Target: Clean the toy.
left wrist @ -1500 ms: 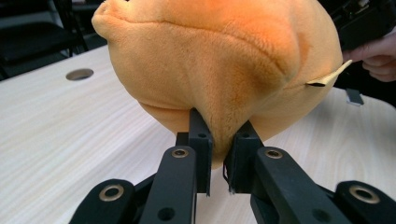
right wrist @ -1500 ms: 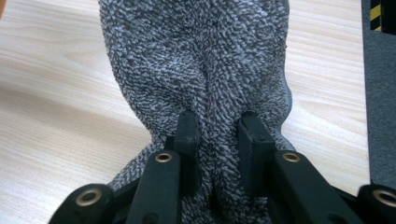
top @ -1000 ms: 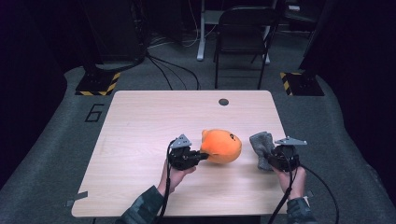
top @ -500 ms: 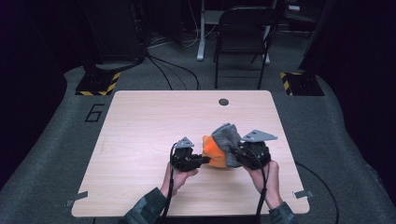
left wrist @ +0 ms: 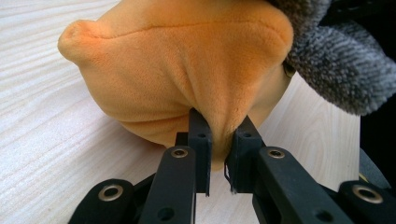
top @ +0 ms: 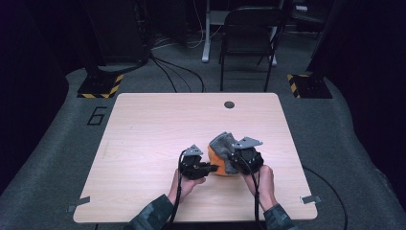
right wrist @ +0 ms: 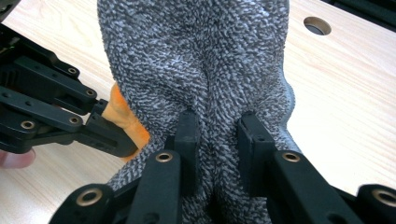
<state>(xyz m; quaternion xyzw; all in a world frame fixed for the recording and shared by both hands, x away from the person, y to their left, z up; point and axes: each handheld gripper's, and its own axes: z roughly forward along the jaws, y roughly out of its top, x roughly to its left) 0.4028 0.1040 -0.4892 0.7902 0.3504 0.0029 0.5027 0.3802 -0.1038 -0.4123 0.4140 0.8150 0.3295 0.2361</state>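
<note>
**Grey cloth brought over the orange plush piece**

The orange plush piece (top: 218,160) is located on the wooden table (top: 143,143), in the near right part, between the two hands. A fold of its near side is pinched by the closed left gripper (left wrist: 218,154), and the piece is thereby anchored. The grey cloth (right wrist: 196,60) is clamped in the closed right gripper (right wrist: 217,154) and is held against the right side and top of the plush piece; part of it is draped over the orange fabric in the high view.

The step in hand is judged to be the covering or fitting of the grey cloth onto the plush piece. For the next move, the left-hand pinch is to be kept firm while the cloth is drawn further across.

The long axis of the plush piece is judged to run roughly across the table. In the left gripper view, a blunt rounded tip (left wrist: 74,37) is directed away from the cloth.
</note>
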